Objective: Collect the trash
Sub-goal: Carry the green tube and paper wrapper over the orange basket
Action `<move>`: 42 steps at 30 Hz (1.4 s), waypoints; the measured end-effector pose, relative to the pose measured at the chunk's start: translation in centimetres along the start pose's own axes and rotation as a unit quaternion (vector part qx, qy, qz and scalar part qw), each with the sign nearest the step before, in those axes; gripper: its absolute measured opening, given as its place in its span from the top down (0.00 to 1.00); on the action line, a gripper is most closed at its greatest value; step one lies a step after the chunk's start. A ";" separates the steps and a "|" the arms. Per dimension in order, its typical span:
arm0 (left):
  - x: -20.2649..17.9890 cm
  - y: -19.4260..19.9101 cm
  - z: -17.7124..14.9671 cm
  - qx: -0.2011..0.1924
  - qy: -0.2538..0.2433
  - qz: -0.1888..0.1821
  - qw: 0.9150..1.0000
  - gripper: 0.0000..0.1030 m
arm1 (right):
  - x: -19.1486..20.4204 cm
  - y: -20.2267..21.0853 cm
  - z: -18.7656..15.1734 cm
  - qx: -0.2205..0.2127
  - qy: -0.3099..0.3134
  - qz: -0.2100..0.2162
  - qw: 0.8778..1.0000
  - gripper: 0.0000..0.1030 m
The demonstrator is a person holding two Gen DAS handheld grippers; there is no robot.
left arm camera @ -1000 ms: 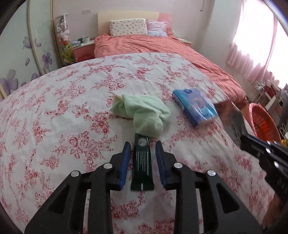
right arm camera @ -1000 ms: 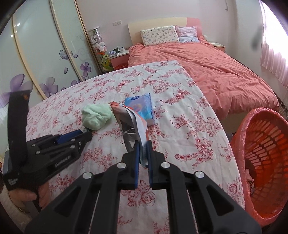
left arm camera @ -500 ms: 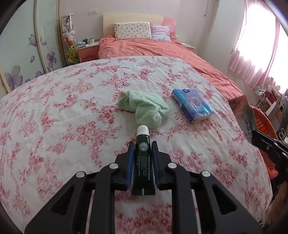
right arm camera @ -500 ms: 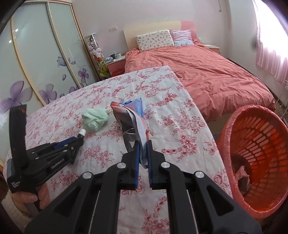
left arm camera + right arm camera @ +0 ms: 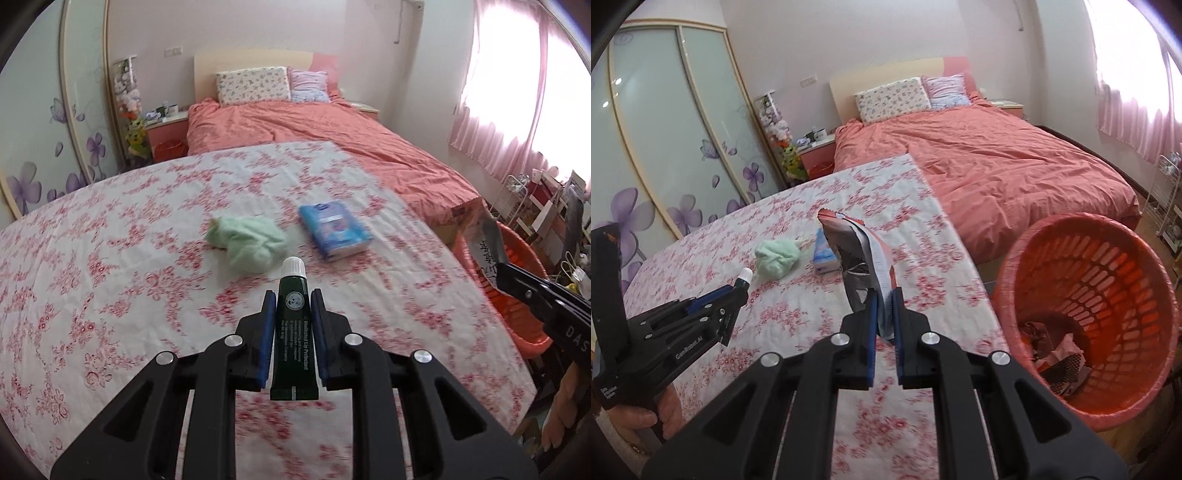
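1. Grippers are both loaded: the left gripper (image 5: 293, 302) is clamped on a dark green tube (image 5: 294, 332) with a white cap, gripped mid-body with the cap pointing forward, above the floral-covered table (image 5: 110, 258).
2. The right gripper (image 5: 884, 299) pinches the lower edge of an empty foil wrapper (image 5: 858, 254), which stands up limp and open above the jaws.
3. The red basket (image 5: 1108, 266) sits beside the table edge on the right, its mouth tilted toward the right camera, with scraps already at the bottom.
4. Judgement: the step in hand is carrying both pieces to the basket. The wrapper is nearer, so it should go first.
5. Bring the right gripper well over the basket's mouth before opening; the wrapper is light and could drift or catch on the rim if let go at the edge.
6. Then swing the tube across and tip it cap-down so it slides in cleanly.
7. Leave the green cloth (image 5: 247, 245) and the blue tissue pack (image 5: 334, 229) on the table; they do not look like trash.
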State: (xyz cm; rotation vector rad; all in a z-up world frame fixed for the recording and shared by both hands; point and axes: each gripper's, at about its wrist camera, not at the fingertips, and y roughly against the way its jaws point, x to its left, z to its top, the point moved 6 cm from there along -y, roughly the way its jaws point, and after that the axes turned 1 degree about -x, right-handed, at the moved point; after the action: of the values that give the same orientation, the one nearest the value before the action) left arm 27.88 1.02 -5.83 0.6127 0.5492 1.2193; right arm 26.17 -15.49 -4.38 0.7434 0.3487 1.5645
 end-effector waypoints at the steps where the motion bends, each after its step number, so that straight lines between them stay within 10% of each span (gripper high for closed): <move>1: -0.5 0.2 0.2 -0.003 -0.002 -0.004 1.000 0.81 | -0.4 0.4 0.0 -0.004 -0.004 -0.003 1.000 0.91; 42: -22.5 0.2 2.9 -0.027 -0.076 -0.195 0.978 0.81 | -19.0 9.3 -1.0 -0.112 -0.137 -0.155 0.972 0.91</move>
State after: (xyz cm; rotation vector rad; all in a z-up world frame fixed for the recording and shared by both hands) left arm 23.96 -21.03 -2.18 0.5175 0.4789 0.8080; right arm 18.06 -35.10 -4.13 0.6813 0.0754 1.1660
